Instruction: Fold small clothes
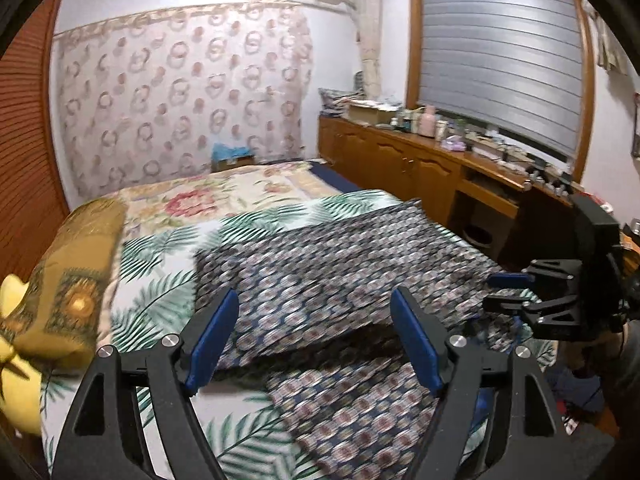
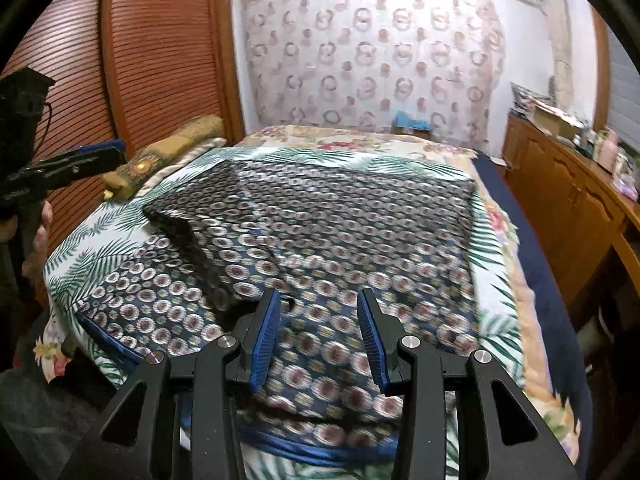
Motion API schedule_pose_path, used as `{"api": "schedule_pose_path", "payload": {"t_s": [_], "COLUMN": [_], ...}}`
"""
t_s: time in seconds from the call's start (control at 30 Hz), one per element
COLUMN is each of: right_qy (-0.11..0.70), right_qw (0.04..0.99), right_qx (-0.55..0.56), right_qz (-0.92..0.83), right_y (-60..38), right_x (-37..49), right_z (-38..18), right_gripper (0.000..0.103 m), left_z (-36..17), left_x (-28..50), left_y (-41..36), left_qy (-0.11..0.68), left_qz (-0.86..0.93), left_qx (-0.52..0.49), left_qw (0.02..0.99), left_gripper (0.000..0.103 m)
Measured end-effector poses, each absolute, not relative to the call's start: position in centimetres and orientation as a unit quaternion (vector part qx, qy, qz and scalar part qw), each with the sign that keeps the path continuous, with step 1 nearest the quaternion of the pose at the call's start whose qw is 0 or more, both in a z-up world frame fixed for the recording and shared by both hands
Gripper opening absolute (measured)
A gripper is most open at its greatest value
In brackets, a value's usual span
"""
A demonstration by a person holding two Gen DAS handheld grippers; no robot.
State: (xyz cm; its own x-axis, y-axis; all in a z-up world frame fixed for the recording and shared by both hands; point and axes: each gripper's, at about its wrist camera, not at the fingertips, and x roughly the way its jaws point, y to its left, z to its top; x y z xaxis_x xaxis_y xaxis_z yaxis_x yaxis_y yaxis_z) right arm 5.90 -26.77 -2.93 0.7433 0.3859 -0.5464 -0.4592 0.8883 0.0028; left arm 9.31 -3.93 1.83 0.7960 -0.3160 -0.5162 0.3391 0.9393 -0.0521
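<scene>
Left wrist: left gripper (image 1: pixel 314 344) fingers wide apart above patterned garment (image 1: pixel 344 264), empty.

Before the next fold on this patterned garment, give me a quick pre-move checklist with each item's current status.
1. Left tongs free of fabric: ok, open, nothing between the pads.
2. Right tongs free of fabric: ok, open above the cloth with a clear gap between the pads.
3. Patterned garment on the bed, partly folded: ok, one flap is laid over at the left.
4. Garment flat and smooth: not ok, a raised ridge runs along the folded edge.
5. Near hem with blue trim reachable: ok, it lies just under the right tongs.
6. Pillow clear of the garment: ok, set apart at the bed's left.
</scene>
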Motion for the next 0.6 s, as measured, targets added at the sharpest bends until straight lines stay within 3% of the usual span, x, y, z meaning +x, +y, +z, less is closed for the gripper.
{"api": "schedule_pose_path", "payload": {"t_s": [0.6], "right_qy": [0.334], "right_qw": [0.885], "right_qx": [-0.142], "right_qz": [0.292], "right_y": [-19.2], "right_x": [10.3], "right_z": [-5.2], "right_gripper": [0.045], "left_z": [-2.9], "left_x": [8.1], "left_y": [2.5], "left_qy": [0.31], "left_qz": [-0.104], "left_qx": [-0.019], "left_qw": [0.945], "left_gripper": [0.079]}}
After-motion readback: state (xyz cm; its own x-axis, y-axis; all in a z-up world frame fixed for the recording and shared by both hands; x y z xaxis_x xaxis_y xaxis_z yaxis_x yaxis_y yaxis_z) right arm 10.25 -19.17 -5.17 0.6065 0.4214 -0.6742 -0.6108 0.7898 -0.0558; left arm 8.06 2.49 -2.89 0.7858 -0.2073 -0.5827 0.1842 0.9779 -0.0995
